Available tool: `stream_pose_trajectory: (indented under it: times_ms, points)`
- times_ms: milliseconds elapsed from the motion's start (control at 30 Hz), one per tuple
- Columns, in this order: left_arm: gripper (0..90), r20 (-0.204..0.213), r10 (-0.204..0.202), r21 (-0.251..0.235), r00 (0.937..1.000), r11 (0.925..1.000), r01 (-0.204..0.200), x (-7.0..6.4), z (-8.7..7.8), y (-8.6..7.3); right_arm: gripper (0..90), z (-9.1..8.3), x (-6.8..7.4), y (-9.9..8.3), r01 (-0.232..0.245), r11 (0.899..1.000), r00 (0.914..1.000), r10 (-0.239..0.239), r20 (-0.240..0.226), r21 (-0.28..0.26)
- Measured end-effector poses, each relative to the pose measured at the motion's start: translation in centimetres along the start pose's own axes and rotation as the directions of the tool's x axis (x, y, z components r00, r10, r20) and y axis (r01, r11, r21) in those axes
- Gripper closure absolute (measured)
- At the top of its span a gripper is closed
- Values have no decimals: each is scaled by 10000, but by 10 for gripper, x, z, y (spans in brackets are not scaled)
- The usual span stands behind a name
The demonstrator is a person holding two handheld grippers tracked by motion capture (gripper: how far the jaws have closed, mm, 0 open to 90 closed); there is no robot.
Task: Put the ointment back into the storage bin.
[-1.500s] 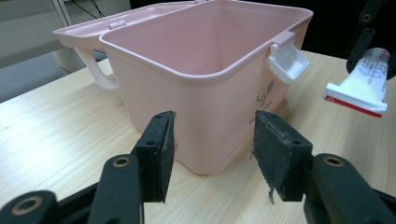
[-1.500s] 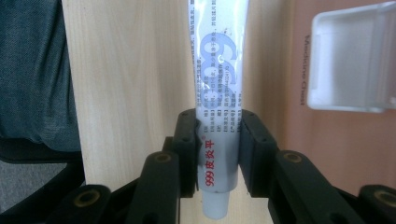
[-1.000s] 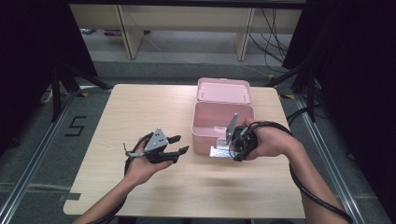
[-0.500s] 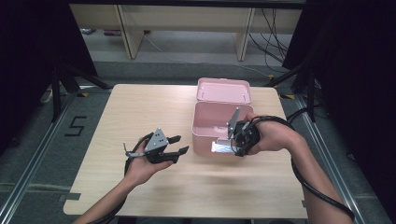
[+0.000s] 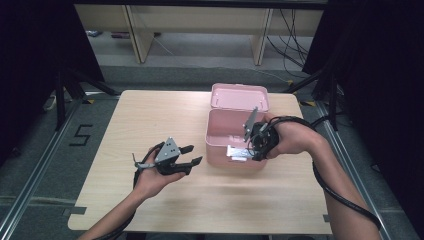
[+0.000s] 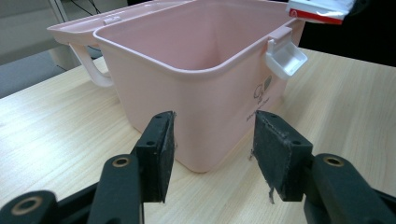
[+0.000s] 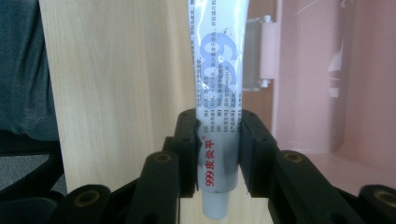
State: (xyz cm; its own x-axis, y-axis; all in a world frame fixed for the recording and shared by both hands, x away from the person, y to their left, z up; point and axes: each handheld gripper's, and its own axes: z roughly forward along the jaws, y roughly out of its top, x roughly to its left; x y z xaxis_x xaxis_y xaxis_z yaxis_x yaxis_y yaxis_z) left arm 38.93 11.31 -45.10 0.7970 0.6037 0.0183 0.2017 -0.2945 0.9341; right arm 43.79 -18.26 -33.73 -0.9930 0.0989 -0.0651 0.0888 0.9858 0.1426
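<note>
Tube (image 7: pixel 218 116) clamped between your right gripper's (image 7: pixel 218 154) pads near its capped end, held over the pink box's (image 5: pixel 220 131) front rim, your left gripper (image 5: pixel 192 155) spread wide, empty, just beside the box.

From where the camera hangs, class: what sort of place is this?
Probably a lab or workshop set up for recording: a wooden table on a grey floor with a taped number 5, loose cables and a dark tripod leg.

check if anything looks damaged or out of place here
Only wear: the left gripper has frayed padding, threads hanging off the right-hand fingers. The pink box stands upright, lid open, and the tube is held cleanly by the right gripper.
</note>
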Motion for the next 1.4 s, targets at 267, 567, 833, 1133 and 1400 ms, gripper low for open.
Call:
stream_pose_trajectory:
  times_ms: [267,567,833,1133,1400]
  points:
    - [483,-11,-30,-24,10000,10000,30,0,0,0,719,-5,-6,2,-93,9999,9999,92,141,82]
    - [482,5,-26,7,10000,10000,26,0,0,0,719,-8,-16,3,52,10000,9999,-52,152,22]
    - [482,-9,-58,6,10000,10000,58,1,0,-1,719,-9,-23,4,-31,10000,9997,31,251,-30]
    - [481,12,-47,11,10000,10000,47,1,0,-2,719,-11,-30,6,-16,9999,9991,9,418,168]
    - [481,6,-68,19,10000,10000,68,0,1,-3,719,-12,-39,8,194,9998,9980,-198,600,73]
